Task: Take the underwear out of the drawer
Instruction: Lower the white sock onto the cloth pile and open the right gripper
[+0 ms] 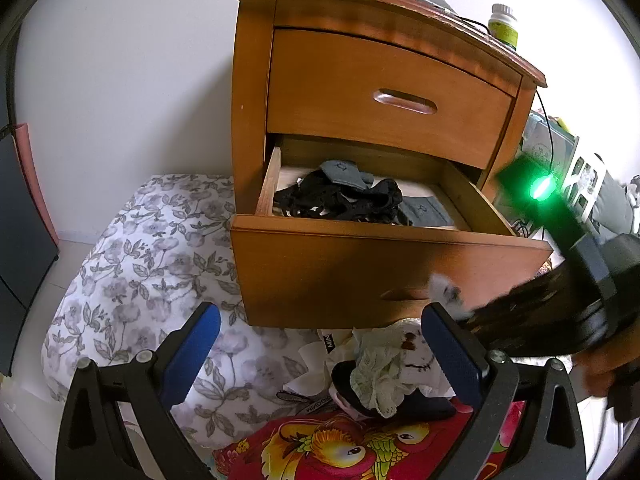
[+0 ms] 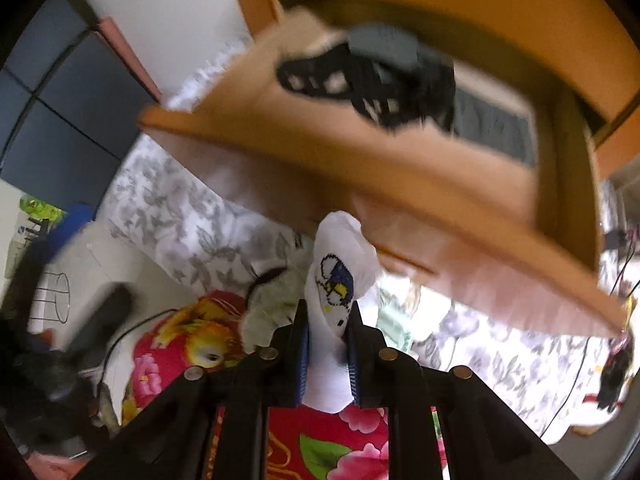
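Note:
The lower drawer (image 1: 392,264) of a wooden nightstand stands pulled out. Black lace underwear (image 1: 340,200) and grey folded pieces (image 1: 344,172) lie inside it; the right wrist view shows them blurred (image 2: 376,80). My right gripper (image 2: 328,344) is shut on a white garment with a blue and yellow cartoon print (image 2: 334,280), held below the drawer front. In the left wrist view this right gripper (image 1: 452,300) comes in from the right with the white cloth at its tip. My left gripper (image 1: 320,344) is open and holds nothing, above a heap of pale underwear (image 1: 392,372).
A floral quilt (image 1: 140,264) lies left of the nightstand and a red flowered cloth (image 1: 340,452) lies under the heap. A bottle (image 1: 503,26) and a cabled device stand on the nightstand top. A dark cabinet (image 1: 20,216) is at the far left.

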Demonstrator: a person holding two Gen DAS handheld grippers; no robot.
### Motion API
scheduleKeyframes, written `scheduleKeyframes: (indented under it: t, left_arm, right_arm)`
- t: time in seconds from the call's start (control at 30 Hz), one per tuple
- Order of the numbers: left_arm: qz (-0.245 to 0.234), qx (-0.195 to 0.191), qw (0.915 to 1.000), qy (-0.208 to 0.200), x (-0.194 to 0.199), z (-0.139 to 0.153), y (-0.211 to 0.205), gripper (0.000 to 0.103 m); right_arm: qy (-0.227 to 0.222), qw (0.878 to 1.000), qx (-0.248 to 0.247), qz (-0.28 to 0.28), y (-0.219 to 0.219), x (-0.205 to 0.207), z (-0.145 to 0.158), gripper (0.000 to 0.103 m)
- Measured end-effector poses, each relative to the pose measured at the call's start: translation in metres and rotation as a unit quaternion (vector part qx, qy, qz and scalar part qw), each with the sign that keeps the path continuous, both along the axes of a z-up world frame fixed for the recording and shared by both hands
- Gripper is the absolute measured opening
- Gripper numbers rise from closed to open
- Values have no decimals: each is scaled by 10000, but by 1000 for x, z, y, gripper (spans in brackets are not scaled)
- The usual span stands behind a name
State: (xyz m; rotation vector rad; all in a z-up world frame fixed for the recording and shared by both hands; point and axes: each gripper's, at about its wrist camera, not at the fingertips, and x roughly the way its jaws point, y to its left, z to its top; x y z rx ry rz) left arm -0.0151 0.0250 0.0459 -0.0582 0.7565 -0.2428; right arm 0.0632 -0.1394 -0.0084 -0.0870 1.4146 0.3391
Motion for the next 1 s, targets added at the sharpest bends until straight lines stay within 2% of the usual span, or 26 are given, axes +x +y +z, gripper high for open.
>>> scheduleKeyframes:
  t: [0.17, 0.37, 0.47, 0.53, 0.6, 0.77, 1.0]
  left_arm:
    - [14, 1, 10000, 55, 2, -3, 1, 101]
    - [14, 12, 10000, 83, 3, -5, 1, 101]
    - [-1, 27, 10000, 75, 2, -5, 0, 101]
    - [5, 23, 10000, 74, 2, -5, 0, 101]
    - [18, 19, 10000, 77, 2, -5, 1, 101]
    - [25, 12, 10000, 61, 2, -4, 1, 101]
    - [33, 13, 10000, 55, 1, -4, 1, 101]
  right_arm:
    - [235, 9994, -221, -128, -6, 1, -30, 18]
    - [210, 9993, -324, -30, -6, -1, -26, 23]
    - [122, 9991, -394, -5, -5, -2, -18, 33]
    - [-25, 9990, -440, 66, -4, -4, -9, 48]
    - [-210, 9986, -470, 114, -4, -7, 5, 54]
    - [-570, 9974, -433, 81, -10, -14, 33, 65]
    - [-872, 9958, -142, -239, -22, -29, 48, 82]
